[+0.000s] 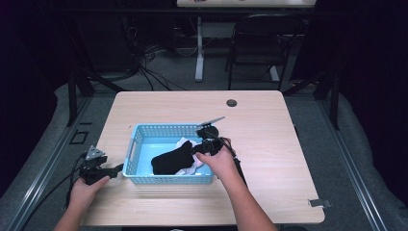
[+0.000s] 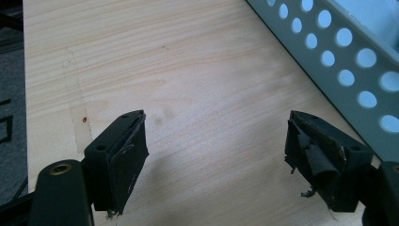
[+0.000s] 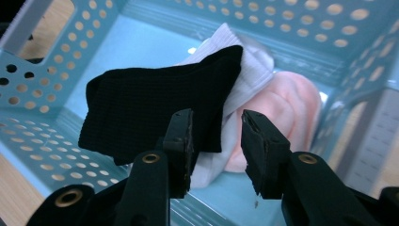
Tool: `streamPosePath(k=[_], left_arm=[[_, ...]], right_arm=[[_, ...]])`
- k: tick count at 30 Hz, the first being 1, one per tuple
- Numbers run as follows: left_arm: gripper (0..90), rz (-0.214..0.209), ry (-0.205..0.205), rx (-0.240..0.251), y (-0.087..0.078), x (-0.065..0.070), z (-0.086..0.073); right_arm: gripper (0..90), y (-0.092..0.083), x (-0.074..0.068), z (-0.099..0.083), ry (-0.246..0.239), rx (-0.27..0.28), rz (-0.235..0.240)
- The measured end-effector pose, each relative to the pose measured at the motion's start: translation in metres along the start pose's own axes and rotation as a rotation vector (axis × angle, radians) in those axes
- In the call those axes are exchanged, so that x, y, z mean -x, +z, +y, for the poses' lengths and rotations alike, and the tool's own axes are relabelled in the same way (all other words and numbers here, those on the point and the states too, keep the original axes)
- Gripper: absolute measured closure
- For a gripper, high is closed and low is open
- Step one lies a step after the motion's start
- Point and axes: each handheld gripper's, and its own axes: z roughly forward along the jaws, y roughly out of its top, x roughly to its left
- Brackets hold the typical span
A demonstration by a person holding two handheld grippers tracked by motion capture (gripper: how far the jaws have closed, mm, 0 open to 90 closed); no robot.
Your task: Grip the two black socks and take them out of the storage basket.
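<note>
Hovering: right gripper (image 3: 215,150) is held above the blue basket (image 1: 159,129), jaws parted, nothing clamped.
Sock: black sock (image 3: 155,110) is laid on a white sock (image 3: 249,61) and pink cloth (image 3: 287,113) inside the basket.
Left gripper (image 2: 216,155): jaws spread wide, empty, over the wooden table (image 2: 188,70) beside the basket.

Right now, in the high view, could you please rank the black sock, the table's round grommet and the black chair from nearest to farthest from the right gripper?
1. The black sock, in the blue basket just left of the right gripper.
2. The round grommet, on the table's far edge.
3. The black chair, on the floor beyond the table.
</note>
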Motion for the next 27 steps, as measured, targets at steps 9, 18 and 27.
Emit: streamPosePath(k=[9, 18, 27], left_arm=[[21.3, -0.002, -0.002, 0.003, 0.0, 0.0, 0.0], [21.4, -0.002, -0.002, 0.004, 0.0, 0.0, 0.0], [21.4, -0.003, -0.005, 0.005, 0.0, 0.0, 0.0]], right_arm=[[64.3, 0.022, -0.007, 0.01, 0.005, -0.109, 0.0], [64.2, 0.041, -0.004, 0.014, 0.069, -0.176, -0.005], [74.3, 0.049, -0.012, 0.015, 0.061, -0.186, 0.026]])
